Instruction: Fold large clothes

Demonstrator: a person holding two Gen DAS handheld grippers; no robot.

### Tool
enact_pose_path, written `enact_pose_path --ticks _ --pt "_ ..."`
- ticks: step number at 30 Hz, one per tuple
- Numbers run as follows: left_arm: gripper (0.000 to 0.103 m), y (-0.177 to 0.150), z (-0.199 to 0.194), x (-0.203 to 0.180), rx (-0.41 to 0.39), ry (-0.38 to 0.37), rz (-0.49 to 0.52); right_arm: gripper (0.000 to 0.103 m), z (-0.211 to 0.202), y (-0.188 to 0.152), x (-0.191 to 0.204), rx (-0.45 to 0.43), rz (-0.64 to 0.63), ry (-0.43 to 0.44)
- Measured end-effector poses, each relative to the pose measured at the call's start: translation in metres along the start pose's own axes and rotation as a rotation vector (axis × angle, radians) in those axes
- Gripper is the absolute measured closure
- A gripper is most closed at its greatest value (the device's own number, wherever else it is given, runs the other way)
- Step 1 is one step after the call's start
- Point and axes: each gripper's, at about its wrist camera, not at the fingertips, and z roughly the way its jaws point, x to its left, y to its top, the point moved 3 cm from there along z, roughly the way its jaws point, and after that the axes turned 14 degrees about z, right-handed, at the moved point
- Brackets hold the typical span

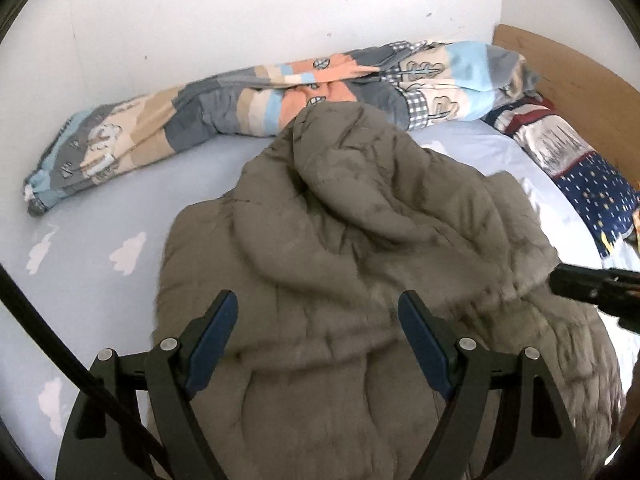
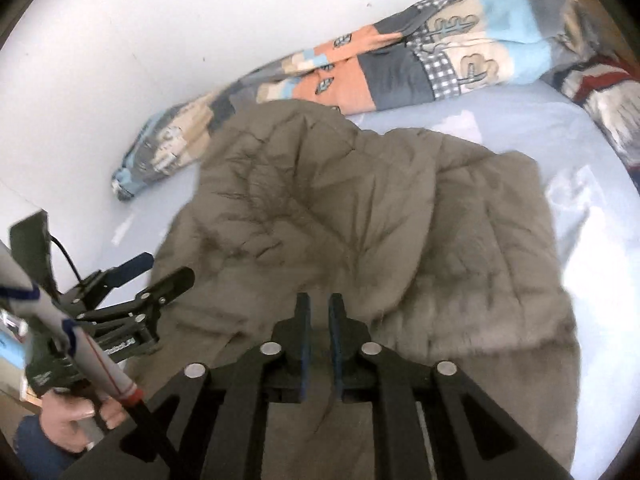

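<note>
A large grey-brown quilted jacket (image 1: 352, 248) lies rumpled on the light blue bed sheet (image 1: 92, 236); it also shows in the right wrist view (image 2: 360, 208). My left gripper (image 1: 318, 304) is open, its blue-padded fingers spread wide just above the jacket's near part. It shows from the side in the right wrist view (image 2: 160, 268), at the jacket's left edge. My right gripper (image 2: 319, 300) is nearly shut, with a narrow gap between the pads, above the jacket's near edge; nothing shows between them. Its tip enters the left wrist view (image 1: 592, 284) at the right.
A rolled patchwork blanket (image 1: 248, 100) lies along the white wall at the back. A dark blue and red patterned pillow (image 1: 580, 160) rests at the right by the wooden headboard (image 1: 572, 68). The sheet has white cloud prints.
</note>
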Motion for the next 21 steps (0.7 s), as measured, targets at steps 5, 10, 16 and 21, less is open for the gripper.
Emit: enact_pose_path --ticks 5,10,16,21 --pt "0.021 -0.049 -0.060 -0.017 -0.012 0.027 0.019 0.070 -0.054 -0.053 -0.006 -0.030 0.021 0.006" --pt "0.021 -0.113 -0.090 -0.036 0.056 0.008 -0.023 0.070 -0.086 -0.111 -0.017 -0.023 0.033 -0.019" --pt "0.021 -0.186 -0.116 -0.055 0.128 0.047 -0.045 0.070 -0.088 -0.185 -0.035 0.057 0.021 -0.082" --pt "0.021 -0.228 -0.115 -0.062 0.190 0.096 -0.079 0.070 -0.094 -0.226 -0.044 0.061 0.002 -0.137"
